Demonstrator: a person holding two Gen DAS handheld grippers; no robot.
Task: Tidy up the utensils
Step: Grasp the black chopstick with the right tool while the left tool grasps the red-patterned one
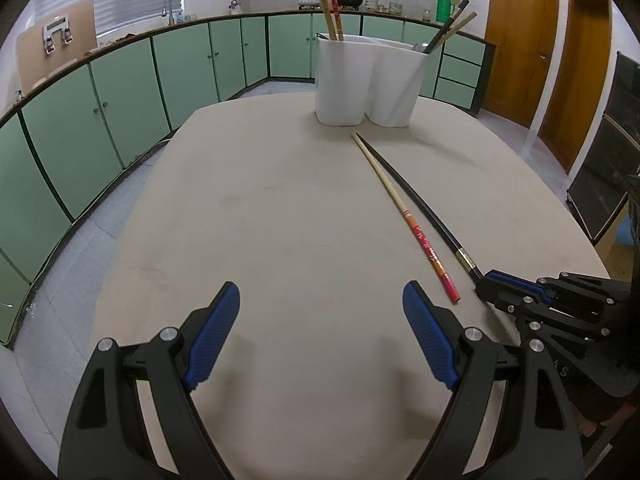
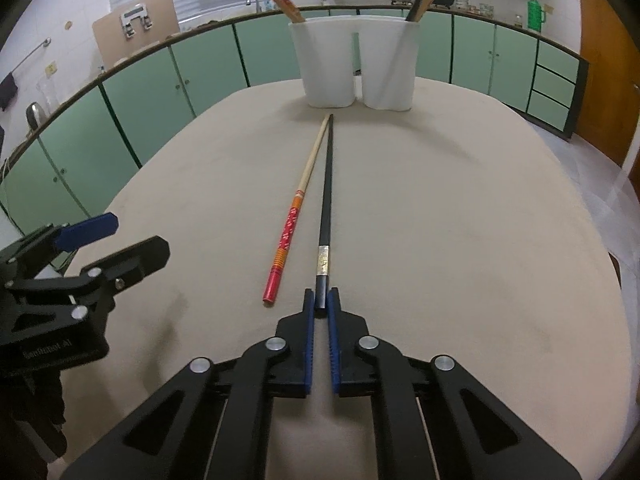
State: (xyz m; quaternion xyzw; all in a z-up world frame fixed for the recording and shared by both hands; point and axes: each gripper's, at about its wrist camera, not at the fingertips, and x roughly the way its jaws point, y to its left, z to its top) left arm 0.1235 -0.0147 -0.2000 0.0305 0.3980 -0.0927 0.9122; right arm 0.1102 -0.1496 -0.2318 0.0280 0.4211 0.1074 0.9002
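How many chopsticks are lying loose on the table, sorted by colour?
Black chopstick: 1
Pale wooden chopstick with red end: 1
Total: 2

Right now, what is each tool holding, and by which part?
The right tool is shut on the black chopstick, gripping its thick near end, just behind the metal band. The left tool is open and holds nothing.
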